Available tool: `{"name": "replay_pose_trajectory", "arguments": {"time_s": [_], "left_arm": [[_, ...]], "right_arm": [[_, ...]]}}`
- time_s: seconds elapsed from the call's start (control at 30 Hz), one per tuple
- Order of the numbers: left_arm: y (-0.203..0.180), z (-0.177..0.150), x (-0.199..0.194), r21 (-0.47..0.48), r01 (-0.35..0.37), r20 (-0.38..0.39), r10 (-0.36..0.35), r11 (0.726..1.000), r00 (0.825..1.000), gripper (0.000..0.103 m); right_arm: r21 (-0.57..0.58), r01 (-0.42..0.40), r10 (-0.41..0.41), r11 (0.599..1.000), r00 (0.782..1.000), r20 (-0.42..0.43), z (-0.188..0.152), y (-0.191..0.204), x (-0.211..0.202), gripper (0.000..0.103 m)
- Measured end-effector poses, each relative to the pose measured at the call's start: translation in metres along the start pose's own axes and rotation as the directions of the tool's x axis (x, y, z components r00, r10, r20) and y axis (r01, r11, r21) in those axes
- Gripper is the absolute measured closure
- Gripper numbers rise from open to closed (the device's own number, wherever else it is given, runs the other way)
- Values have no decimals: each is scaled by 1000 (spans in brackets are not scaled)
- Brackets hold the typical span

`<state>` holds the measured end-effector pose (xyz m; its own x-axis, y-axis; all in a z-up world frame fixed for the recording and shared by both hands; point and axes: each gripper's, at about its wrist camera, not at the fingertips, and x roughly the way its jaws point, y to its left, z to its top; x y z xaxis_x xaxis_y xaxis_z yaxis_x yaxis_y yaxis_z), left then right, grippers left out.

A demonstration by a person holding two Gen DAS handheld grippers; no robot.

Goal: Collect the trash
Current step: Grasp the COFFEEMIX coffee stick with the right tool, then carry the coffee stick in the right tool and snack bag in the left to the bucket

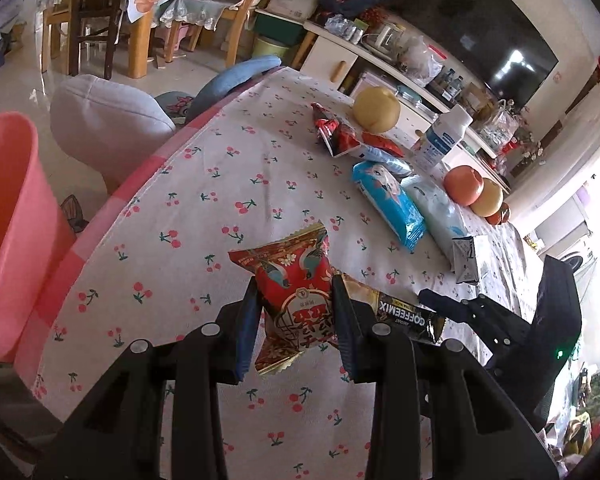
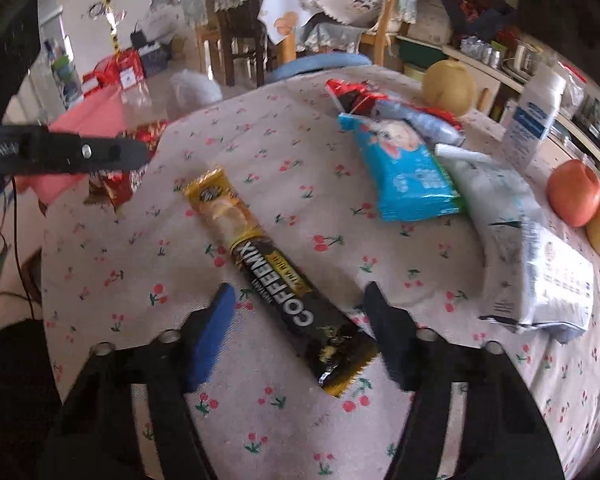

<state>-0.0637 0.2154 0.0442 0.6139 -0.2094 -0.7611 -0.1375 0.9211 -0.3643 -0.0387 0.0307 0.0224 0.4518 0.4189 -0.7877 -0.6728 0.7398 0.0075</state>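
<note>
1. Left gripper (image 1: pixel 296 316) is clamped on the red snack wrapper (image 1: pixel 296 300) at mid-frame of the left view, lifted off the tabletop (image 1: pixel 220 168). The grip is only on crinkly foil, so a quick swing toward the pink bin (image 1: pixel 16 216) at the left edge could let it slide out.
2. Right gripper (image 2: pixel 300 328) isn't gripping anything. Its jaws straddle the coffee mix stick (image 2: pixel 276 272), which lies flat at center of the right view and diagonal to them, so closing might just pinch a corner or skid it.
3. The blue wrapper (image 2: pixel 404 168) and white pouch (image 2: pixel 532 256) to the right sit close enough to get bumped.
</note>
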Motion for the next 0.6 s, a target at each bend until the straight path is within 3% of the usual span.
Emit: {"name": "replay_pose_trajectory", "arguments": {"time_s": [0.2,0.6], "left_arm": [[7,-3,-3,5,1,-4,-1,1000,1000,67],[19,-4,-22,22,-8,32,7,1000,999,66]], "right_arm": [[-7,-11,11,1000,1000,2,0,2,-2,69],[83,26,-28,996,999,16,-6,13,-14,88]]}}
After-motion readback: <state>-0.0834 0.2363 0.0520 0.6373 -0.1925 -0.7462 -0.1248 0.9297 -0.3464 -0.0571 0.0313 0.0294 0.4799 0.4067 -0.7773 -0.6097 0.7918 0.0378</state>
